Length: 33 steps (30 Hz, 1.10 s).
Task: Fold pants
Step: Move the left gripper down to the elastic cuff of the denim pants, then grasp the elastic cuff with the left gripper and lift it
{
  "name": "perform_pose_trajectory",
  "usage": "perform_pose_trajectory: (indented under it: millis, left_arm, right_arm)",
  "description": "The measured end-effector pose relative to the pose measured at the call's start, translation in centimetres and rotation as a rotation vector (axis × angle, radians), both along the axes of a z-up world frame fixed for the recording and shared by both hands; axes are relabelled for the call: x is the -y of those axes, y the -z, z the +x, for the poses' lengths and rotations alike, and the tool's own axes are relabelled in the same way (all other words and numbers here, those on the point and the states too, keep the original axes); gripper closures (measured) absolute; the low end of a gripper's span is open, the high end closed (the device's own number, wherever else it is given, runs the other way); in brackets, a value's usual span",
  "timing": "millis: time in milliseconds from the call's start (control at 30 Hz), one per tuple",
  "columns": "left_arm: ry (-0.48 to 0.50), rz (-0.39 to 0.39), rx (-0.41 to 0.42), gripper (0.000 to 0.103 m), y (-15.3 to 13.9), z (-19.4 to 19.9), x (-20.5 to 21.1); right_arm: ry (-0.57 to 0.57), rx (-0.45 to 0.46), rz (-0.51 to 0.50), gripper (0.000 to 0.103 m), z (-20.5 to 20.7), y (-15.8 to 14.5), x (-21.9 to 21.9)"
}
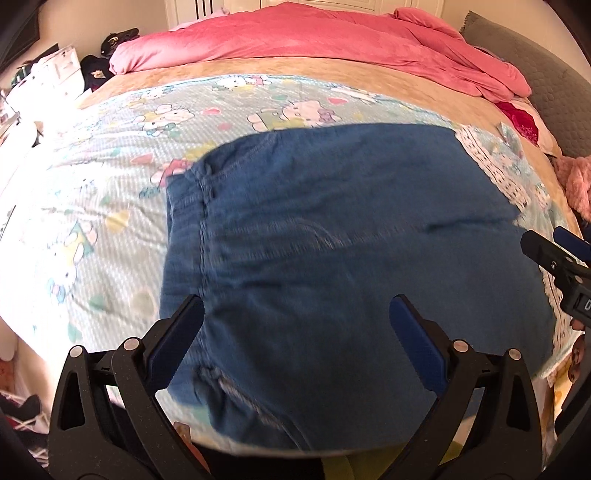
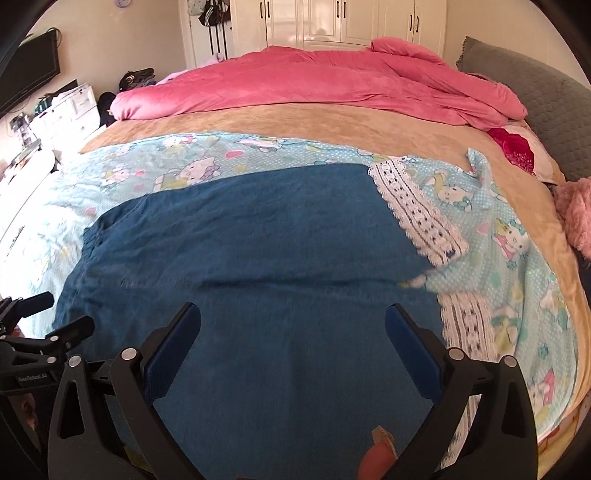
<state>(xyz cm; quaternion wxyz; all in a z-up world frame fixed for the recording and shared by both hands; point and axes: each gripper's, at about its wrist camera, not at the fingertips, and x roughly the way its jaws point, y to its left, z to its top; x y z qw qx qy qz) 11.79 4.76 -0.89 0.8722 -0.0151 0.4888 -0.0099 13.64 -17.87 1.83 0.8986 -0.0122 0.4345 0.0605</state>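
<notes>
1. The blue denim pants (image 1: 332, 229), folded into a broad, roughly rectangular slab, lie on the cartoon-print sheet (image 1: 110, 206).
2. Left claw (image 1: 295, 314) spread wide above the pants, grasping nothing.
3. Right claw (image 2: 291, 321) likewise released over them.

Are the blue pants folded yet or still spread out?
Folded, it seems: the pants form a compact block with a straight right edge on the sheet. Layers cannot be counted.

Bedroom: pink duvet (image 2: 314, 85) bunched at far side of bed, tan blanket (image 2: 295, 125) beneath, cartoon-cat sheet (image 2: 192, 162) w/ lace trim (image 2: 413, 206); white wardrobe (image 2: 332, 22) behind, grey headboard (image 2: 535, 88) at right.
</notes>
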Motion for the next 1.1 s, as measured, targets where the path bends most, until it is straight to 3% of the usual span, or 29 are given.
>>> perform_pose_trajectory:
  millis: [467, 800, 1033, 1100]
  left_arm:
    - [-0.051, 0.008, -0.024, 0.009, 0.6, 7.3, -5.0]
    - [-0.147, 0.000, -0.038, 0.009, 2.2, 10.7, -10.1]
    - [-0.098, 0.031, -0.050, 0.009, 3.5, 13.4, -10.6]
    - [-0.078, 0.048, -0.046, 0.021, 3.7, 14.1, -10.4]
  right_arm:
    - [-0.097, -0.024, -0.061, 0.004, 8.1, 0.7, -2.7]
    - [-0.294, -0.062, -0.138, 0.004, 13.8, 2.7, -7.5]
    - [-0.416, -0.109, -0.204, 0.004, 18.1, 5.0, -11.7]
    - [-0.458, -0.087, -0.218, 0.004, 18.9, 5.0, -12.8]
